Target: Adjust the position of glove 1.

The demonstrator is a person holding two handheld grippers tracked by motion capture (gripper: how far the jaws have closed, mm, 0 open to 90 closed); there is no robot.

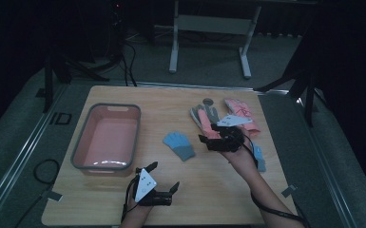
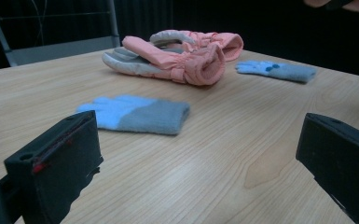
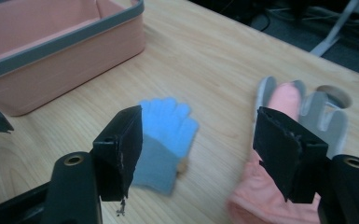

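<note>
A small blue and grey knit glove (image 1: 179,145) (image 2: 135,114) (image 3: 165,135) lies flat mid-table. Behind it sits a pair of pink and grey padded gloves (image 1: 228,114) (image 2: 177,58) (image 3: 286,95). A second blue and grey glove (image 1: 260,159) (image 2: 277,70) lies at the right, partly under the person's right hand. My right gripper (image 1: 207,133) (image 3: 205,149) hovers open over the near end of the pink pair, aimed left toward the blue glove, with nothing between its jaws. My left gripper (image 1: 164,175) (image 2: 198,163) rests low near the front edge, open and empty, facing the gloves.
A pink bin with a grey rim (image 1: 105,136) (image 3: 60,51) stands empty on the left of the wooden table (image 1: 209,190). A round knot or hole (image 1: 208,100) marks the tabletop behind the gloves. A metal stand's legs (image 1: 173,57) are on the floor beyond.
</note>
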